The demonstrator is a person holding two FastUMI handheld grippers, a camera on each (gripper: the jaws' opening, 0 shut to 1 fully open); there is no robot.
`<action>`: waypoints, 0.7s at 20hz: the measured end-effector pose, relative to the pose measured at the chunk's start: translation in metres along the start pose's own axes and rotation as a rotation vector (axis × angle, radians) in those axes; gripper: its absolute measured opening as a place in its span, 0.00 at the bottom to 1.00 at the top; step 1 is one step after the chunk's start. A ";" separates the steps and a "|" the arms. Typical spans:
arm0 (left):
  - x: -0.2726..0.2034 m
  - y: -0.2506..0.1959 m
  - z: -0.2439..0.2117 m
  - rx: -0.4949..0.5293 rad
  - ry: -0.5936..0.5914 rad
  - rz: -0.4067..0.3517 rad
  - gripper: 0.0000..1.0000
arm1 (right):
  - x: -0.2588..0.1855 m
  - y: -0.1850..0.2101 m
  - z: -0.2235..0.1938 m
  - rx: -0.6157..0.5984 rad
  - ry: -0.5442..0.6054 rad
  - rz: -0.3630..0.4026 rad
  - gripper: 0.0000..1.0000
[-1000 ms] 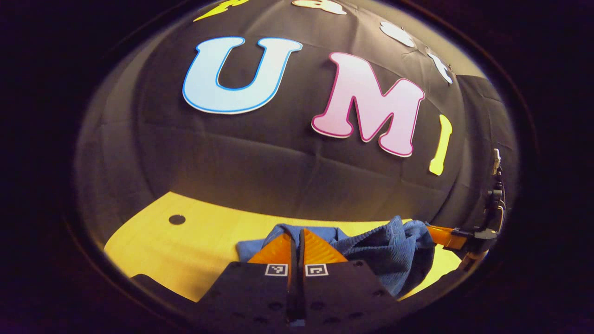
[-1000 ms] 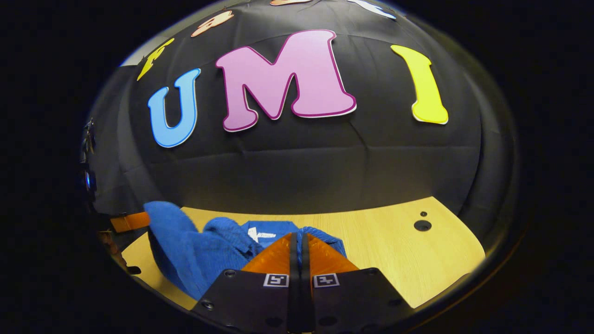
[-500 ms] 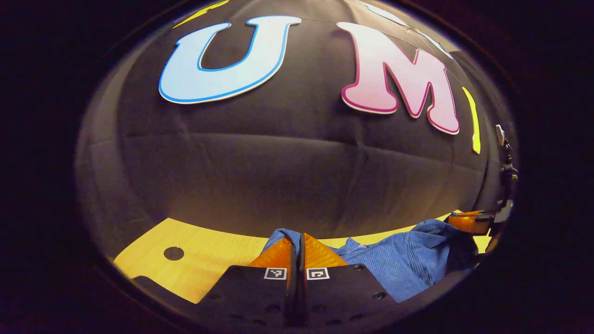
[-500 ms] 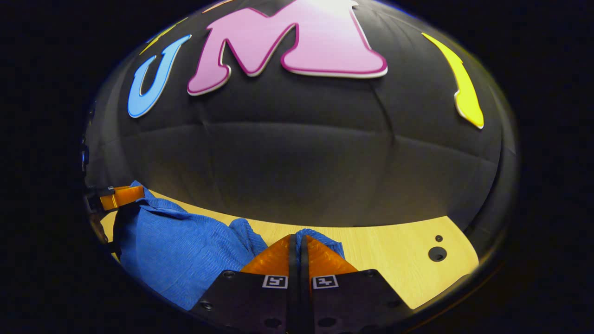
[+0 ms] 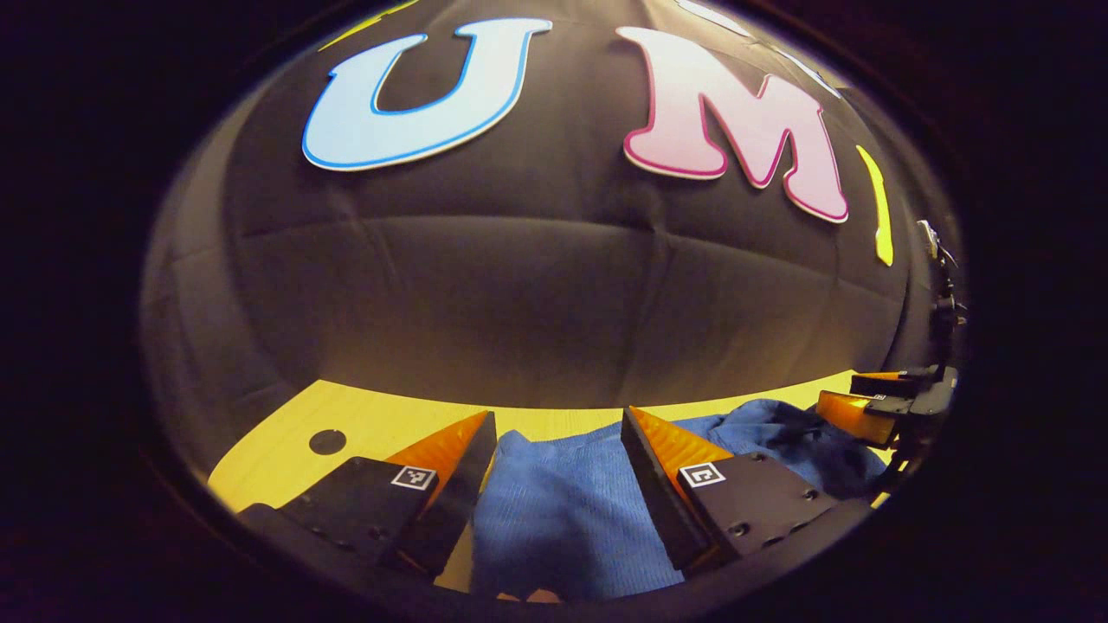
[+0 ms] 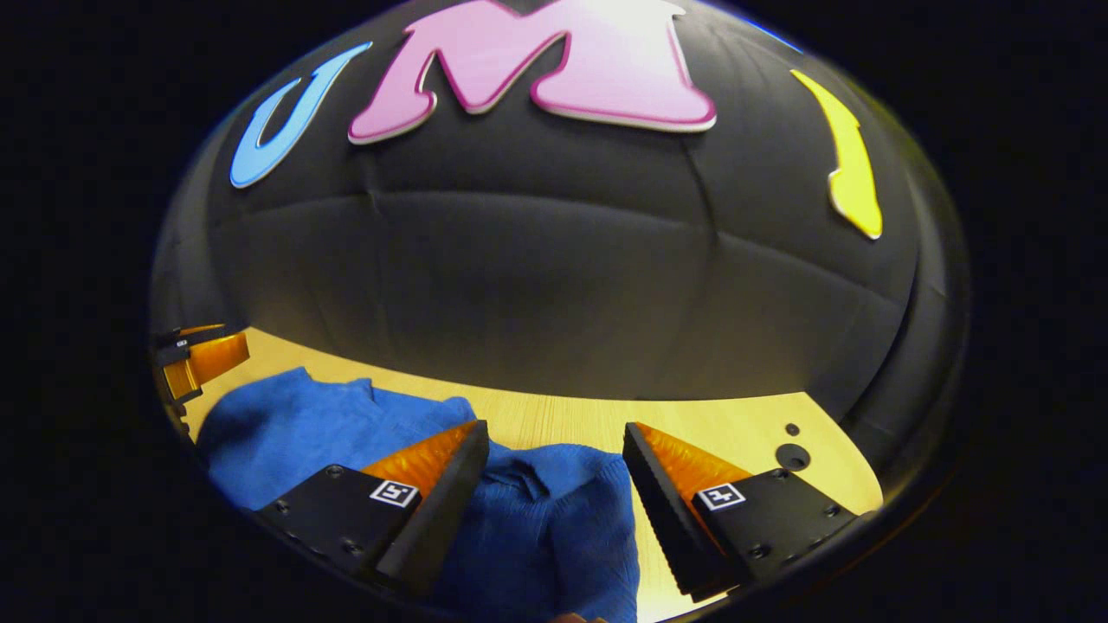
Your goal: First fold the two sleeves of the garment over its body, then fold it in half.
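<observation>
Both tongs have sprung apart since half a second ago, when each was pressed together on a fold of blue cloth. Now I see my left tongs [image 5: 558, 433] spread wide, their fingers clear of the blue garment [image 5: 563, 510] that lies on the tabletop [image 5: 363, 420] between and below them. My right tongs [image 6: 554, 441] are spread the same way, the garment [image 6: 537, 519] bunched between their fingers, touching neither as far as I can tell. Out from the left tongs, the cloth runs off to the right, where the right tongs [image 5: 874, 398] show at the edge, also parted, just beside the fabric. From the right tongs, the cloth stretches left toward the left tongs [image 6: 195, 355]. Beyond the garment lies bare pale wooden tabletop [image 6: 736, 424], then the black cloth wall [image 6: 554, 285].
</observation>
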State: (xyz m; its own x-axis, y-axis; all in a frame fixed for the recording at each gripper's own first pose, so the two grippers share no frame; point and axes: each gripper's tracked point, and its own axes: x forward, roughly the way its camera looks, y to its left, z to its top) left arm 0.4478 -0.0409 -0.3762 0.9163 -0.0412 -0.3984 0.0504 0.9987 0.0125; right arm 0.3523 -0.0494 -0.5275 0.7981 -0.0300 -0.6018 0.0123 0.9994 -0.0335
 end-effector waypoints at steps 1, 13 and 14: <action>-0.022 -0.001 0.009 -0.001 -0.026 -0.004 0.84 | -0.019 -0.003 0.010 0.016 -0.033 -0.013 1.00; -0.360 -0.004 0.127 0.031 -0.337 -0.042 0.82 | -0.310 0.013 0.106 0.011 -0.264 0.002 0.96; -0.385 -0.008 0.134 0.038 -0.342 -0.050 0.81 | -0.334 0.016 0.118 0.001 -0.289 0.012 0.97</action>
State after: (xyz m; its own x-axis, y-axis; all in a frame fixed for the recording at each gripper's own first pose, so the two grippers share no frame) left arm 0.1483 -0.0369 -0.1002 0.9921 -0.1046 -0.0695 0.1074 0.9935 0.0376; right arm 0.1568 -0.0210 -0.2330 0.9366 -0.0113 -0.3501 0.0019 0.9996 -0.0271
